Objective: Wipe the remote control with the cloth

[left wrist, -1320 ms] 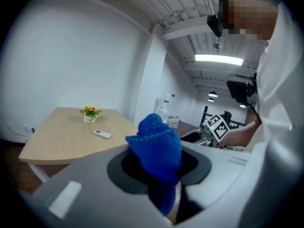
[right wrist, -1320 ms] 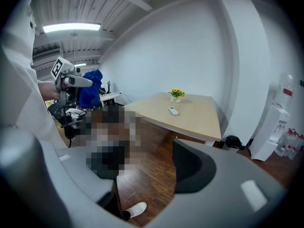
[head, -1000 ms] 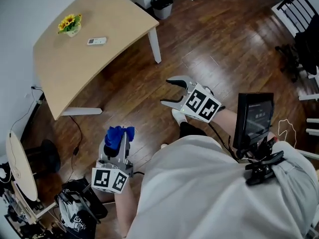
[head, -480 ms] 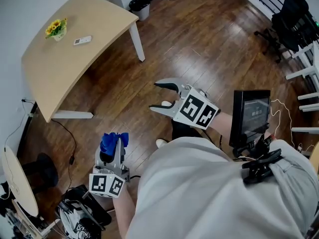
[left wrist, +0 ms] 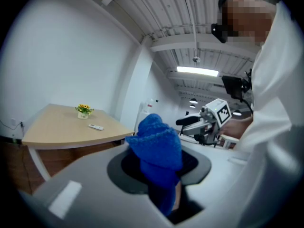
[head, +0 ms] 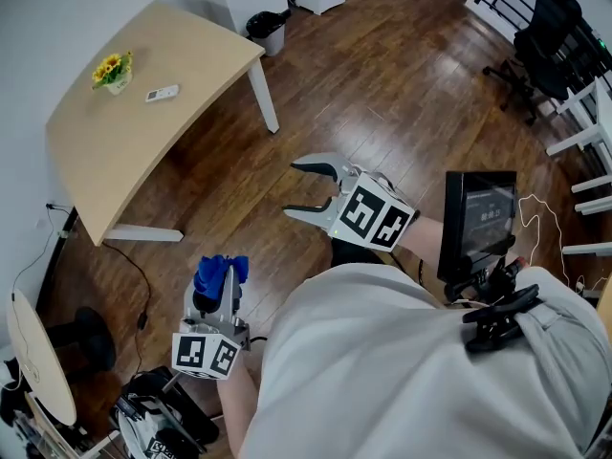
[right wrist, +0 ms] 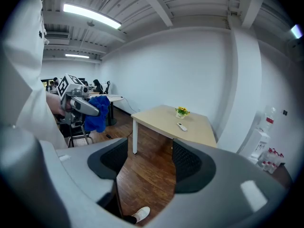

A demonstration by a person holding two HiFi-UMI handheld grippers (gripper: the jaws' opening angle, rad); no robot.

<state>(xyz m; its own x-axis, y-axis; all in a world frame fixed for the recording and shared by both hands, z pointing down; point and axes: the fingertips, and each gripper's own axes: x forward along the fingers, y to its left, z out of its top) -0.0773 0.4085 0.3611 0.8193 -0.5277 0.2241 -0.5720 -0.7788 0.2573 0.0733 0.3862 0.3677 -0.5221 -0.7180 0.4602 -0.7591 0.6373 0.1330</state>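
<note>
Well apart from both grippers, the pale wooden table (head: 115, 161) stands at upper left. A small white pot of yellow flowers (head: 112, 69) sits near its far edge, and the slim white remote control (head: 162, 93) lies just beside the pot. Lower down, the left gripper (head: 222, 290) has its jaws closed on a bunched blue knitted cloth (head: 214, 271). A black waste bin (head: 267, 27) stands beyond the table's corner; I cannot tell what is in it. The right gripper (head: 298, 188) has its jaws wide apart over the dark wood floor (head: 382, 94), with nothing between them.
</note>
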